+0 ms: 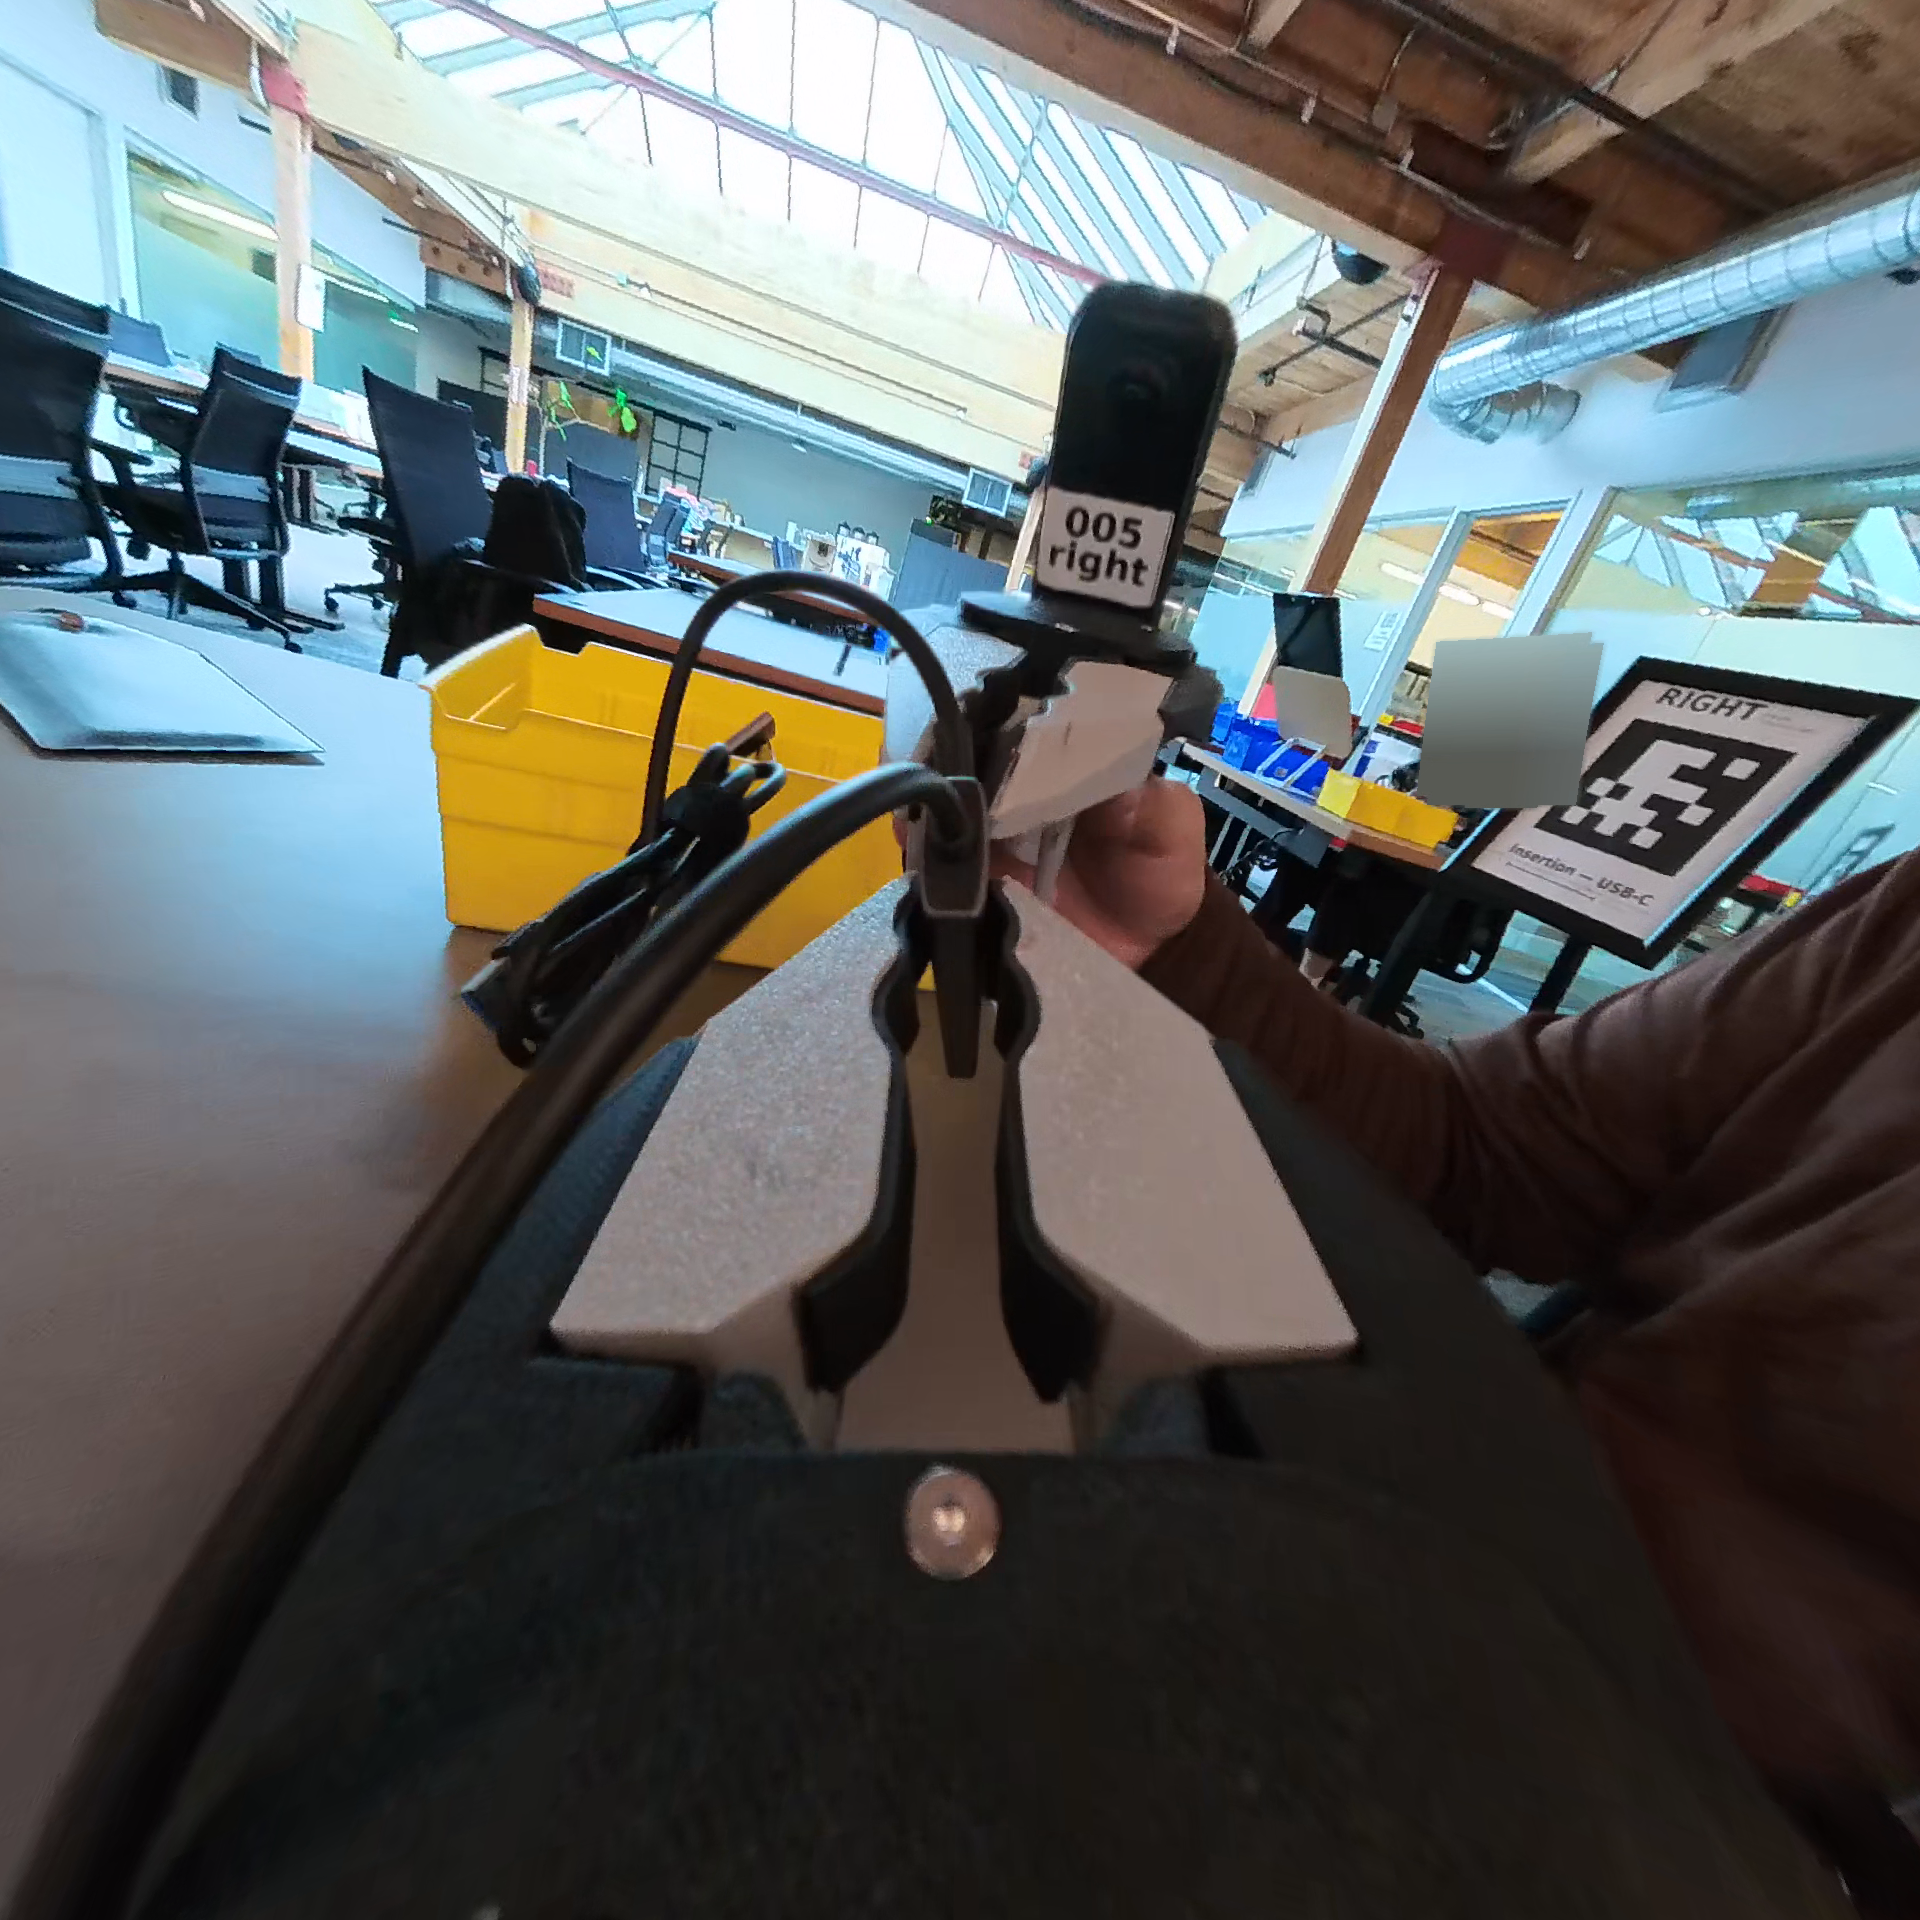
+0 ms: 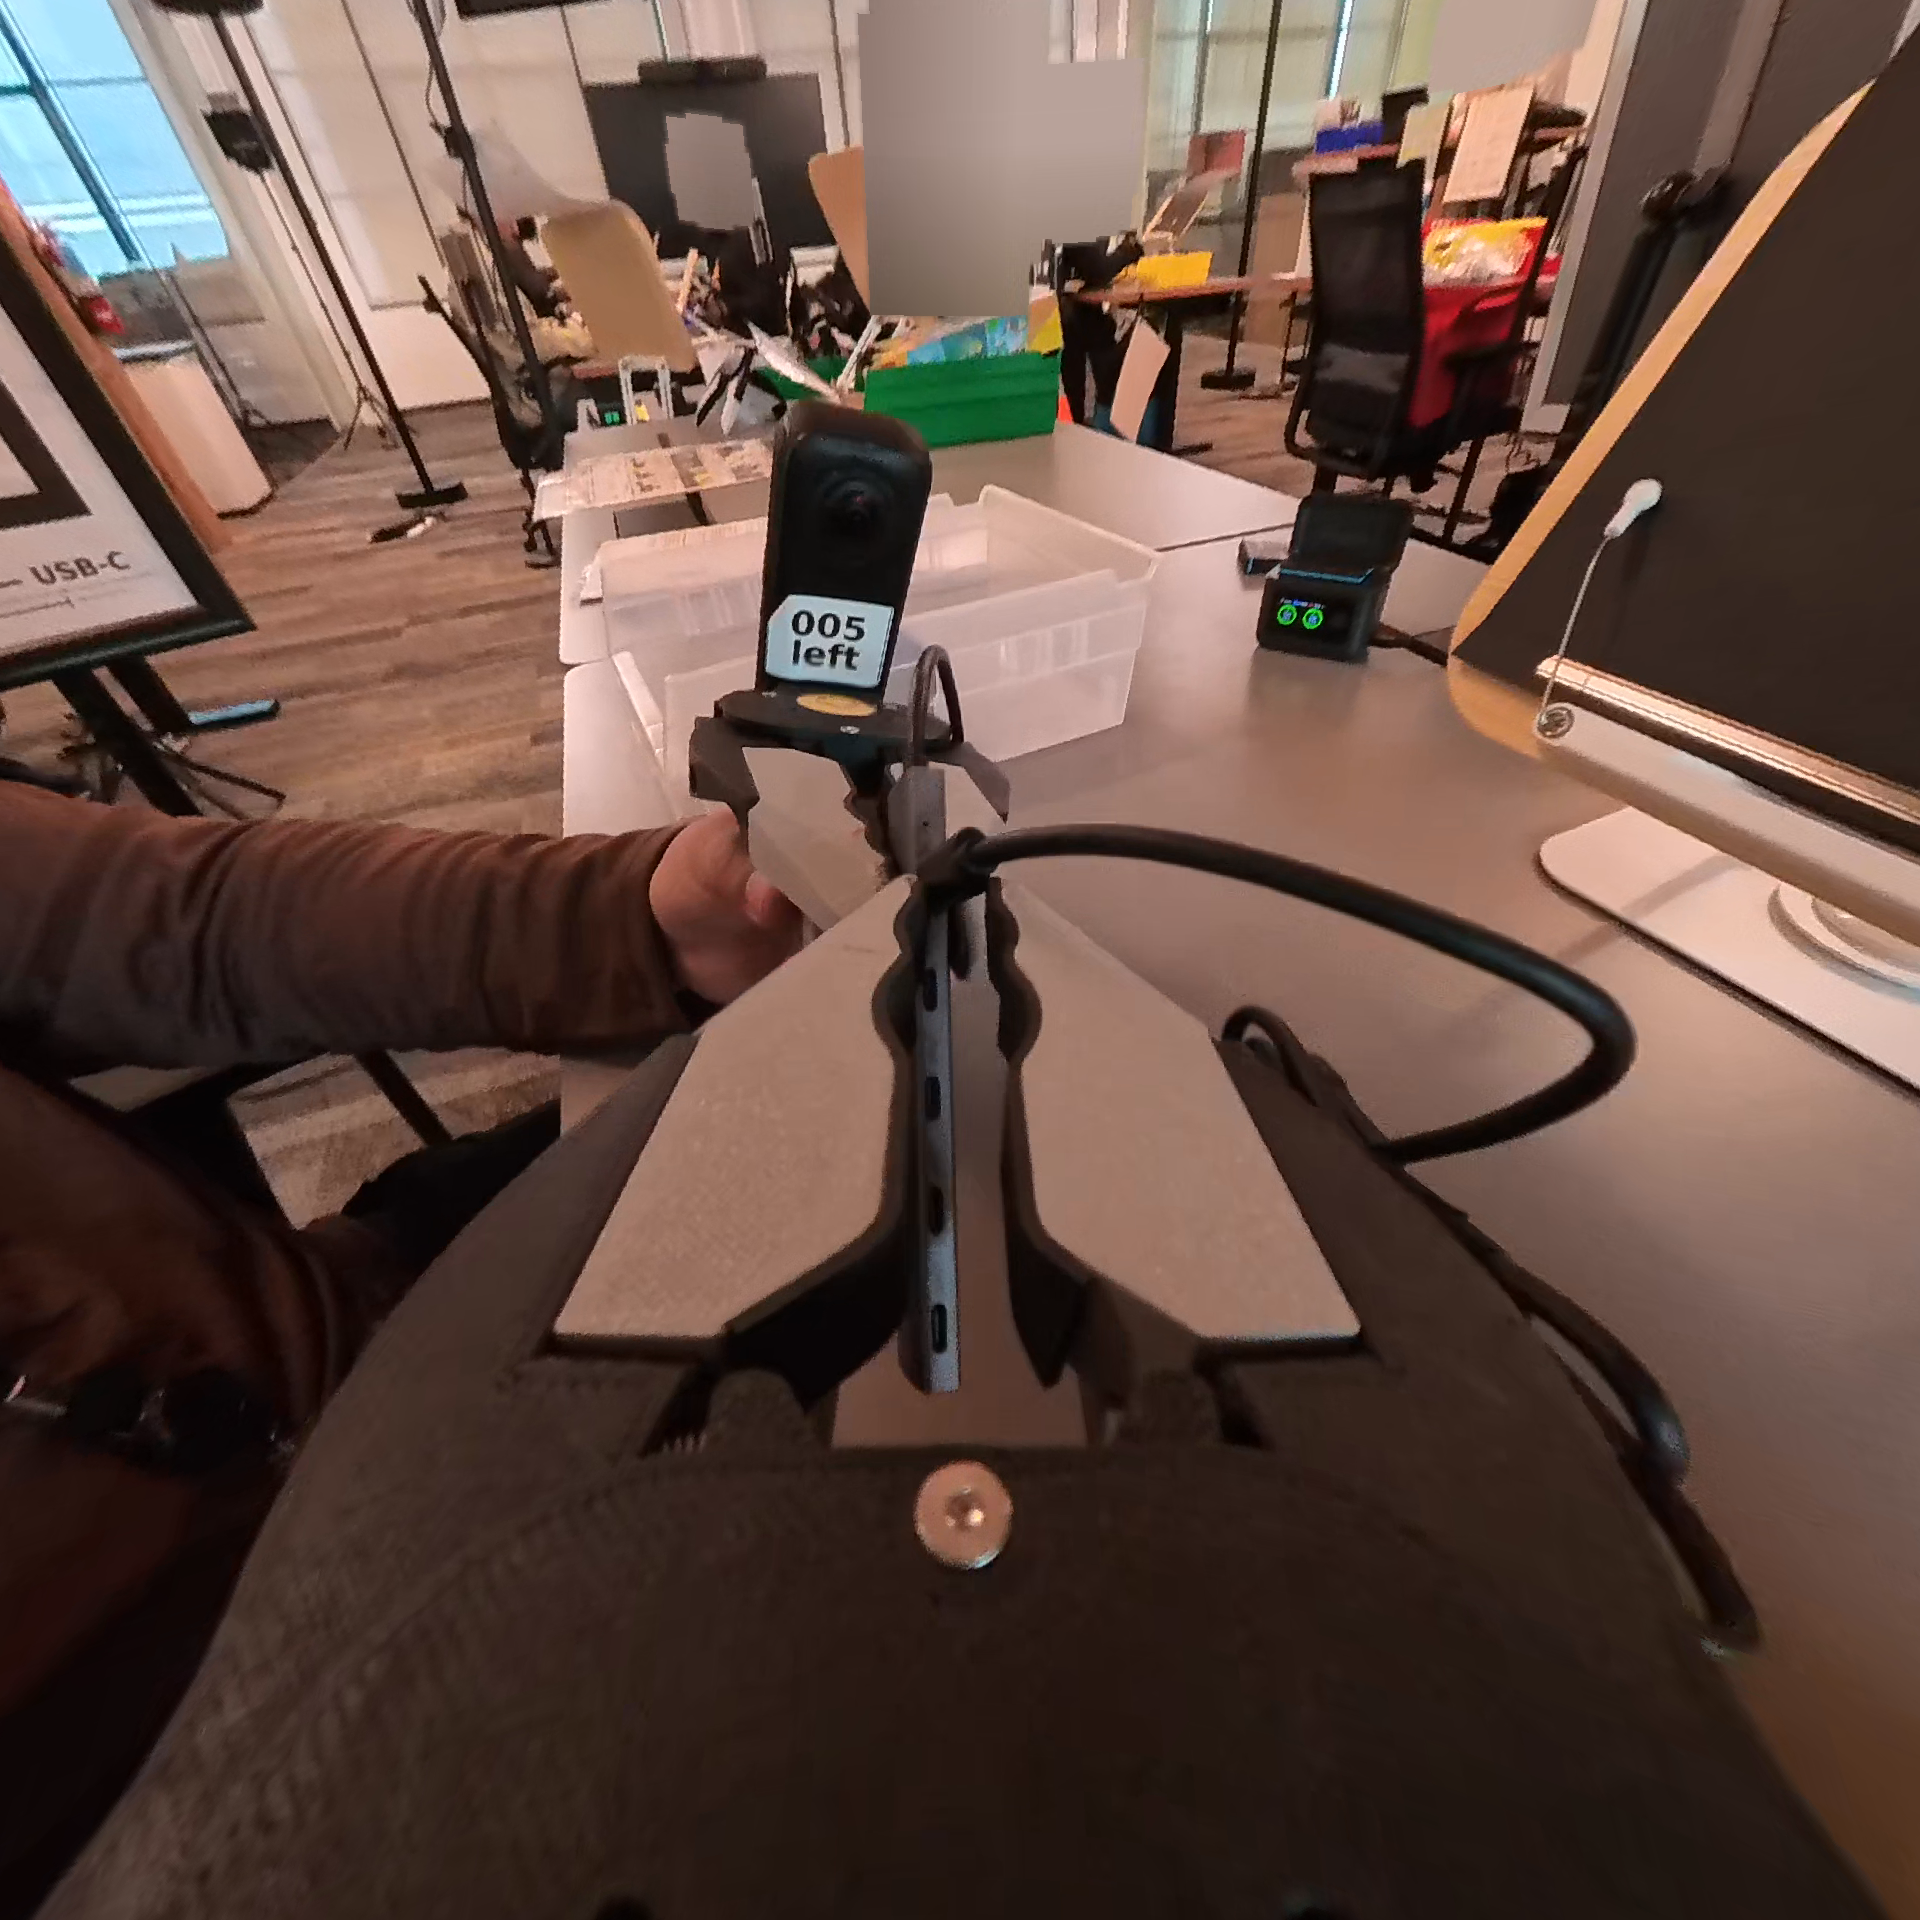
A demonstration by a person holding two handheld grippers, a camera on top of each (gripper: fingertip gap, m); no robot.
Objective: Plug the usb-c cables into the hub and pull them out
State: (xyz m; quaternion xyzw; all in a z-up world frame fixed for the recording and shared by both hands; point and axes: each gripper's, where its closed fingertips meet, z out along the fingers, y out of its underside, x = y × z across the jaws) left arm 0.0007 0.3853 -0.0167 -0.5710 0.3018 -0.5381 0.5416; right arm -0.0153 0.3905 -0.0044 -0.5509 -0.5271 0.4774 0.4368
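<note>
My right gripper is shut on a slim grey hub that lies lengthwise between the fingers, with several ports along its left edge. A black cable leaves its far end and loops right to the table. My left gripper faces it and is shut on a flat dark cable connector, whose thick black cable trails back on the left. The connector meets the hub's far end; I cannot tell whether it is seated. Each gripper also shows in the other's view: the right, the left.
A yellow bin and a black cable bundle sit on the table. A clear bin, a small black device and a monitor stand behind. A framed sign stands beside the table. Brown sleeves hold both grippers.
</note>
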